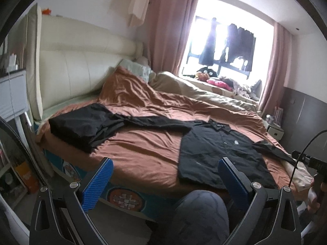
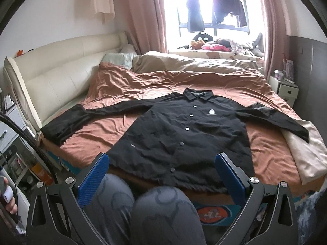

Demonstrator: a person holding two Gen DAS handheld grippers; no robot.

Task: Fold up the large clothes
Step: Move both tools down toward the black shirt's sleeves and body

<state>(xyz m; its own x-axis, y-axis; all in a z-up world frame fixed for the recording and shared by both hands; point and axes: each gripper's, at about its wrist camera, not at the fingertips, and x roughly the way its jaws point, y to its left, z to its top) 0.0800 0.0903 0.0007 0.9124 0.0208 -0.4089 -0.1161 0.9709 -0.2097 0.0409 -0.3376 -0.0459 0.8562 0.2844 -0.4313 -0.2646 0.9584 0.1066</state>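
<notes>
Here, you hold two tools: the left tool (image 1: pixel 165 177) and the right tool (image 2: pixel 163 173) each have both blue fingers spread apart, gripping nothing, above your two knees (image 2: pixel 143 208). One black shirt (image 2: pixel 184 134) lies flat, front up, on the brown cover (image 2: pixel 114 128) of the bed, collar toward the window (image 2: pixel 210 10), hem at the near edge. Its two sleeves stretch outward; the left-hand one (image 2: pixel 67 120) reaches toward the cream headboard (image 2: pixel 61 69), the other (image 2: pixel 271 120) lies on a beige blanket (image 2: pixel 306 155). Five white buttons (image 2: pixel 187 129) show down the front, plus one dark one near the hem.
</notes>
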